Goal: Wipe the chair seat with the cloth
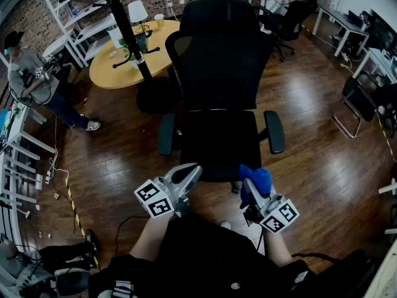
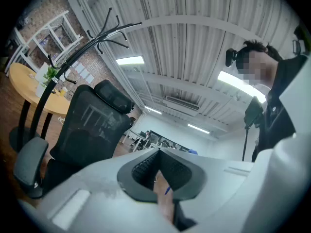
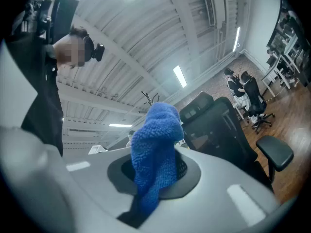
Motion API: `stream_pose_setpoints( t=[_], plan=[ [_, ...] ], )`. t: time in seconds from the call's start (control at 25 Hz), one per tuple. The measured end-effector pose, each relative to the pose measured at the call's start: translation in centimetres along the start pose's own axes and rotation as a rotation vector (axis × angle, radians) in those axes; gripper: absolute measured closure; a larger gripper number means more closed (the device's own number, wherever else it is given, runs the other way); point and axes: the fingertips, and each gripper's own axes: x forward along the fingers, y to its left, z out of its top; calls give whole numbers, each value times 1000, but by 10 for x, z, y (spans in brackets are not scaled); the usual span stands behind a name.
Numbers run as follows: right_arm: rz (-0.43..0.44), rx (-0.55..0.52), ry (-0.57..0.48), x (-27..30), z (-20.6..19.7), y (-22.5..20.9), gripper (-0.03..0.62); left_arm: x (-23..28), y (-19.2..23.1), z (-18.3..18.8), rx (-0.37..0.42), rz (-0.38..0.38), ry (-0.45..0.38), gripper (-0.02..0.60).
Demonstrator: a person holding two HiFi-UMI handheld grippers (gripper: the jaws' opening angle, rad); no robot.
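A black office chair stands in front of me, its seat [image 1: 218, 143] dark and bare, its mesh back [image 1: 220, 61] upright behind it. My right gripper [image 1: 252, 187] is shut on a blue cloth [image 1: 255, 180] and hovers just off the seat's front right corner. In the right gripper view the blue cloth [image 3: 153, 154] bulges up from between the jaws. My left gripper [image 1: 188, 176] hangs at the seat's front left corner, jaws pressed together with nothing in them. The left gripper view looks upward past the left gripper [image 2: 159, 165] to the chair back [image 2: 90, 125].
Two armrests [image 1: 166, 134] [image 1: 274, 131] flank the seat. A round yellow table [image 1: 127, 51] and a black coat stand [image 1: 127, 27] are behind the chair at left. A person [image 1: 31, 79] stands by white shelves at far left. Desks and other chairs [image 1: 363, 101] line the right side.
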Motion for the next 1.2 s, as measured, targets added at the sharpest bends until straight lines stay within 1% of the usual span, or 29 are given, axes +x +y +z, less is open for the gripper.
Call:
stream_pose_setpoints(
  t=[0.12, 0.24, 0.36, 0.52, 0.64, 0.72, 0.8, 0.88, 0.96, 1.04, 1.12, 1.2],
  plan=[
    [0, -15, -8, 17, 5, -16, 559, 1, 18, 13, 8, 12, -24, 590],
    [-6, -30, -1, 41, 5, -33, 559, 5, 47, 18, 8, 27, -28, 589],
    [-26, -41, 18, 76, 0, -56, 559, 12, 88, 27, -12, 27, -52, 590],
    [-69, -68, 76, 130, -10, -90, 559, 23, 156, 40, -59, 28, -77, 591],
    [-103, -110, 115, 177, -12, -117, 559, 39, 200, 51, -77, 4, -67, 590],
    [-129, -123, 127, 204, -11, -133, 559, 50, 220, 56, -85, -20, -49, 589],
    [-157, -111, 133, 222, -10, -150, 559, 59, 236, 58, -100, -36, -36, 590],
    [-182, -89, 160, 237, -15, -172, 559, 68, 249, 58, -132, -29, -30, 590],
    [-207, -78, 206, 253, -30, -203, 559, 77, 264, 54, -182, 9, -20, 589],
    [-226, -66, 265, 273, -56, -241, 559, 84, 282, 43, -204, 48, -8, 591],
    [-221, -48, 334, 297, -97, -281, 559, 88, 300, 30, -228, 92, 0, 589],
    [-194, -48, 412, 323, -150, -320, 559, 88, 319, 15, -255, 144, 5, 590]
  ],
)
